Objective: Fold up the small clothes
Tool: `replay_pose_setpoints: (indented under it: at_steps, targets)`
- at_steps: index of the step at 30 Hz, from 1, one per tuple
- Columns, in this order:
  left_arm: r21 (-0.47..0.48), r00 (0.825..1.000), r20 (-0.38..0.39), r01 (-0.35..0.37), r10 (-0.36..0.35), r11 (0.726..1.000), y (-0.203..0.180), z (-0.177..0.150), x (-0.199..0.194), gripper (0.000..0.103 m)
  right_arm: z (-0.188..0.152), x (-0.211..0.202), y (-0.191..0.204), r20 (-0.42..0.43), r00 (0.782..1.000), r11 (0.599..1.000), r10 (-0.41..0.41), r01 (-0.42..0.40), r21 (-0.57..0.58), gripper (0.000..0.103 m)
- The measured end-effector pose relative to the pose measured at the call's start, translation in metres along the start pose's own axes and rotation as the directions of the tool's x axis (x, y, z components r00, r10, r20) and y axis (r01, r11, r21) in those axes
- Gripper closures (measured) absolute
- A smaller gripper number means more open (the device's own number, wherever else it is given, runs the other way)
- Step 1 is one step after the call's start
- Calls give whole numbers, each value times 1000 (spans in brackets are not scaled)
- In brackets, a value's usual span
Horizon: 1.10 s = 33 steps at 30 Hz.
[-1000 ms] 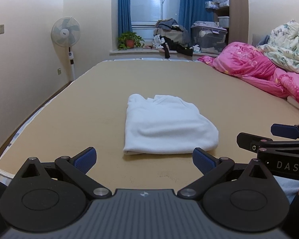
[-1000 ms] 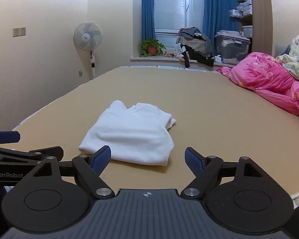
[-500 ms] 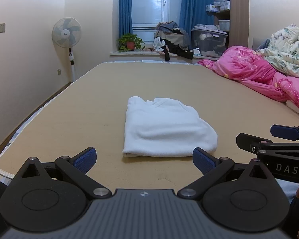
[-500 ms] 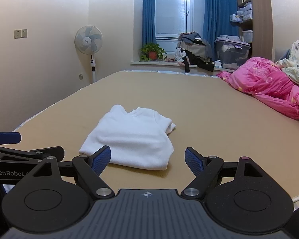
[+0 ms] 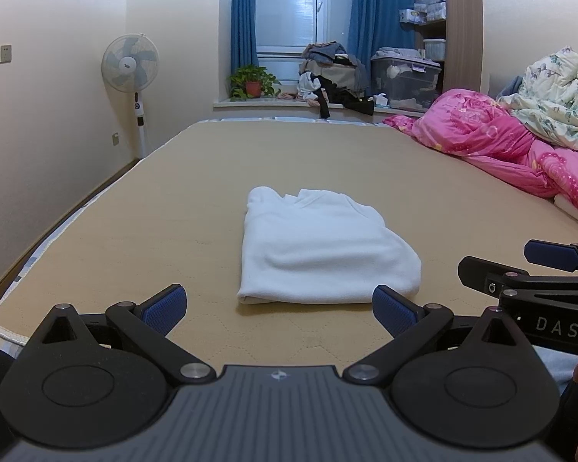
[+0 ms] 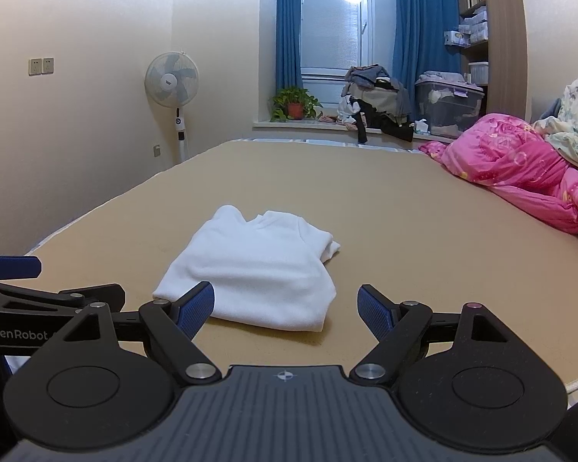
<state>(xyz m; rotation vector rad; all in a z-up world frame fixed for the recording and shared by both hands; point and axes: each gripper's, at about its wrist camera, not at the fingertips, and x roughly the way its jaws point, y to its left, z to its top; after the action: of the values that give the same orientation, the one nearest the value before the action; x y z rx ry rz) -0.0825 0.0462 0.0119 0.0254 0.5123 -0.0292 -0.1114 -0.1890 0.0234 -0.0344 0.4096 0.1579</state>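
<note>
Left wrist view: left gripper [image 5: 278, 308] fingers spread wide, nothing between blue pads, hovering over near edge of tan mattress [image 5: 135, 231]. Folded white garment [image 5: 323, 248] lies flat just beyond fingertips, untouched, collar end farthest from camera. Right gripper [image 6: 286, 307] jaws likewise wide apart and empty, left pad [image 6: 196, 310] overlapping garment's near corner in right wrist view; contact unclear. Grippers side by side, each at edge of other's view. Farther out: pink quilt [image 5: 496, 142] along right side, standing fan [image 5: 130, 62] by left wall, potted plant [image 5: 253, 84] on windowsill.
</note>
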Motion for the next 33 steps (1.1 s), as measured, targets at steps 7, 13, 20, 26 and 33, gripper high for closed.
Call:
replay_pose_setpoints:
  at_steps: [7, 13, 20, 26, 33]
  targets:
    - [-1, 1000, 0, -2, 2, 1000, -1, 1, -1, 0, 2, -2, -2, 4, 1000, 1000, 4, -4, -8, 20]
    - [0, 1000, 0, -1, 1, 1000, 0, 1, 0, 0, 2, -2, -1, 4, 1000, 1000, 3, -3, -9, 20]
    - [-1, 1000, 0, -2, 2, 1000, -1, 0, 0, 0, 2, -1, -2, 4, 1000, 1000, 3, -3, -8, 20]
    - [-2, 1000, -1, -2, 2, 1000, -1, 0, 0, 0, 1, -1, -1, 4, 1000, 1000, 3, -3, -8, 20]
    - [-1, 1000, 0, -3, 3, 1000, -2, 0, 0, 0, 1, -1, -1, 4, 1000, 1000, 3, -3, -8, 20]
